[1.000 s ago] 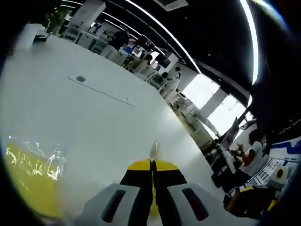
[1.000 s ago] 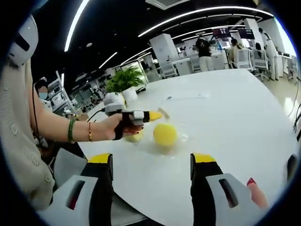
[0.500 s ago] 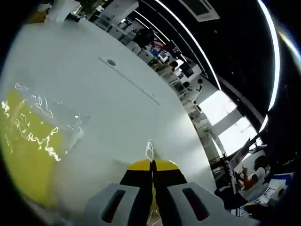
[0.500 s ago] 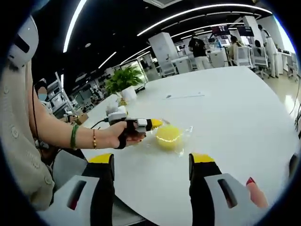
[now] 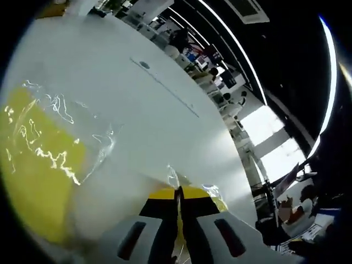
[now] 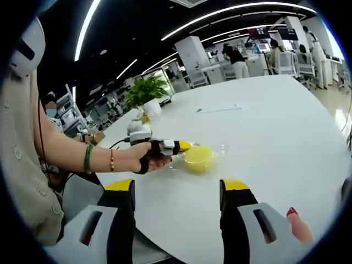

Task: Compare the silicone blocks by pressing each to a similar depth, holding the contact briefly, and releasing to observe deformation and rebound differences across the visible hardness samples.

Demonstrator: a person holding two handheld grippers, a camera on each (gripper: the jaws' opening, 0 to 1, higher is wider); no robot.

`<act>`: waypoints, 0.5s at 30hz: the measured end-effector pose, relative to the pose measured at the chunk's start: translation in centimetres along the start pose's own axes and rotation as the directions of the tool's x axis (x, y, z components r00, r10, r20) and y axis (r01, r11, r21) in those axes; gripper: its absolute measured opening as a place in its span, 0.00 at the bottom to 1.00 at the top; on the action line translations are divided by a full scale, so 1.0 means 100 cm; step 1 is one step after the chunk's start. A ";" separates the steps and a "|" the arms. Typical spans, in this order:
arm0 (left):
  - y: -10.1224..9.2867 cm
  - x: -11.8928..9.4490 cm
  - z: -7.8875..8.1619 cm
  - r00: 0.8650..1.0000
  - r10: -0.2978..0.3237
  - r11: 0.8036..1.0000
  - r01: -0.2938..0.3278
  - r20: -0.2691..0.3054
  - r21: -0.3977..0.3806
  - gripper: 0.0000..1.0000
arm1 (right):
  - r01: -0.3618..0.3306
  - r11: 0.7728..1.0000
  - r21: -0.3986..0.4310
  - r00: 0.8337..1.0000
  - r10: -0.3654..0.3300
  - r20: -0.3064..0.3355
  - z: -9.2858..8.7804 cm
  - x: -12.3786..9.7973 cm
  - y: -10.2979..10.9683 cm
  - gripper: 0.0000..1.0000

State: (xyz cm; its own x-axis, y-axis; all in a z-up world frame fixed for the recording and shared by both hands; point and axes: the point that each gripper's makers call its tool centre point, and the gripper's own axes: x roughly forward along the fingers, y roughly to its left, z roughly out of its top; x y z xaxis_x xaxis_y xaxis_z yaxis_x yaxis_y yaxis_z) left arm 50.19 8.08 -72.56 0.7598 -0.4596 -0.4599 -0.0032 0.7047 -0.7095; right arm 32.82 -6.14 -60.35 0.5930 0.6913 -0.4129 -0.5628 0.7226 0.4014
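A round yellow silicone block in clear wrap lies on the white table. A hand holds my left gripper just left of the block, tips touching its wrap. In the left gripper view, that gripper is shut, with a sliver of clear wrap sticking up from between its tips. The wrapped yellow block looms close at the left. More yellow peeks out under the right jaw. My right gripper hangs open over the near table edge, well short of the block.
A potted plant stands at the table's far left end. A thin strip with a round mark lies farther along the table. Desks and people fill the background. The person's sleeve is at the left.
The left gripper has come down from above the block to table level beside it, still shut. The block looms larger in its view. The right gripper has barely moved.
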 end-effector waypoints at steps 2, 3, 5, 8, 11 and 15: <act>0.002 -0.002 0.001 1.000 0.022 0.996 -0.022 -0.006 0.090 0.03 | -0.003 1.000 -0.001 1.000 0.003 0.001 0.000 0.000 0.001 0.56; 0.004 -0.003 0.003 0.999 0.041 0.987 -0.040 -0.005 0.156 0.06 | -0.006 1.000 0.000 1.000 0.006 0.003 0.000 0.000 0.002 0.55; 0.002 -0.006 0.003 0.998 0.052 0.965 -0.045 -0.020 0.258 0.10 | -0.014 1.000 -0.003 1.000 0.014 0.007 0.001 0.001 0.004 0.54; 0.000 -0.009 0.006 0.997 0.075 0.917 -0.056 -0.033 0.396 0.12 | -0.019 1.000 -0.005 1.000 0.020 0.007 0.001 0.001 0.007 0.54; 0.000 -0.014 0.007 0.994 0.103 0.826 -0.060 -0.046 0.561 0.13 | -0.017 1.000 -0.016 1.000 0.017 0.003 0.001 0.000 0.008 0.54; -0.011 -0.025 0.012 0.994 0.101 0.690 -0.034 -0.049 0.723 0.15 | -0.014 1.000 -0.022 1.000 0.014 -0.002 0.000 -0.001 0.010 0.56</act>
State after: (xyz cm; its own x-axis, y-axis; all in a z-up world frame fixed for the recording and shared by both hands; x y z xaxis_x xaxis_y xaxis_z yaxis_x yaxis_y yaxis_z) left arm 49.09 9.10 -70.00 0.7227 -0.4123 -0.5546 0.4422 0.8926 -0.0873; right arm 32.18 -5.45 -59.93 0.5839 0.7011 -0.4093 -0.5835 0.7129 0.3889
